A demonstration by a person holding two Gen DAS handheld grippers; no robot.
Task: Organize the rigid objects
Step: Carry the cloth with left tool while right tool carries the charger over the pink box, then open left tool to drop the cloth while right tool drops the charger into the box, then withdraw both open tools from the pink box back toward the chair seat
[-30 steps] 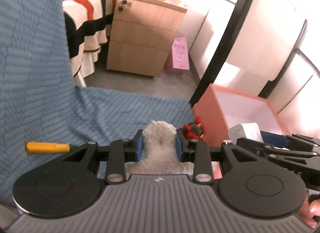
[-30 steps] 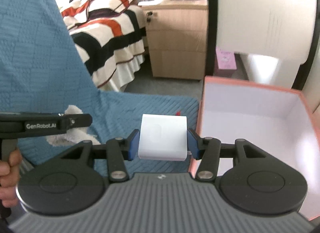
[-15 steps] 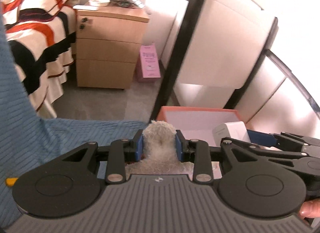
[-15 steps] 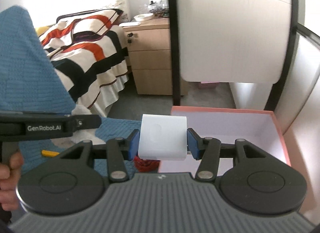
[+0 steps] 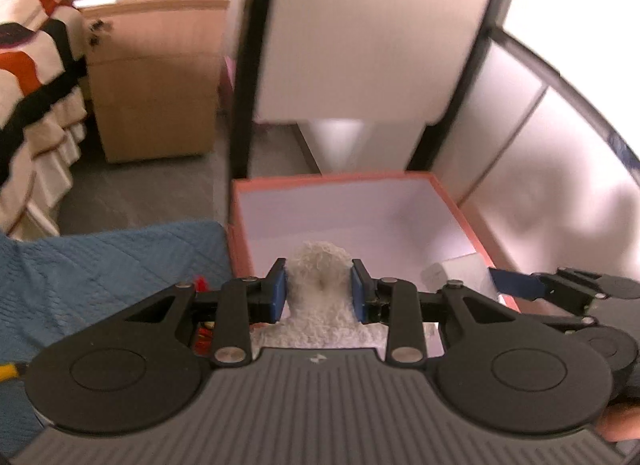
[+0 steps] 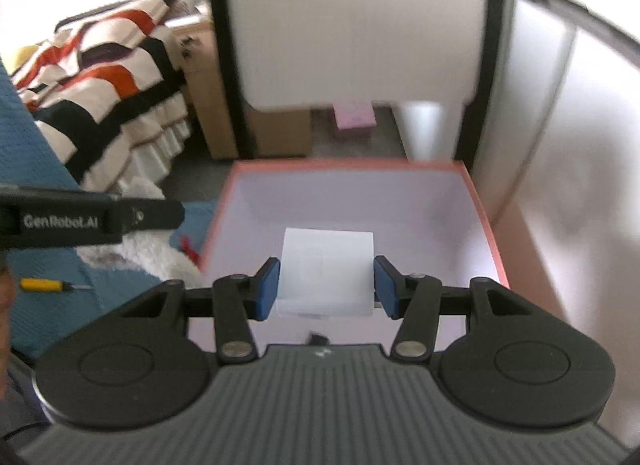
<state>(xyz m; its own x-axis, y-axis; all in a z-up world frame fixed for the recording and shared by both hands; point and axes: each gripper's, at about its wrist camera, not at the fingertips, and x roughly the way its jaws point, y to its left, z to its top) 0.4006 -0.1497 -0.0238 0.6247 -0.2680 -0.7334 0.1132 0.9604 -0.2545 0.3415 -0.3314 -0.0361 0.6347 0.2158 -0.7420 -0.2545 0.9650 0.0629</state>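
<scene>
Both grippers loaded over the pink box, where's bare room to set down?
The box floor is bare from the far wall to the white block held by the right gripper; a small dark thing lies at its near edge. Crowded on the blue cover: a red item, a screwdriver, and the fluffy toy in the left gripper.

The open orange box (image 6: pixel 486 225) looks nearly bare inside, its mouth clear above, though blur hides detail.
</scene>
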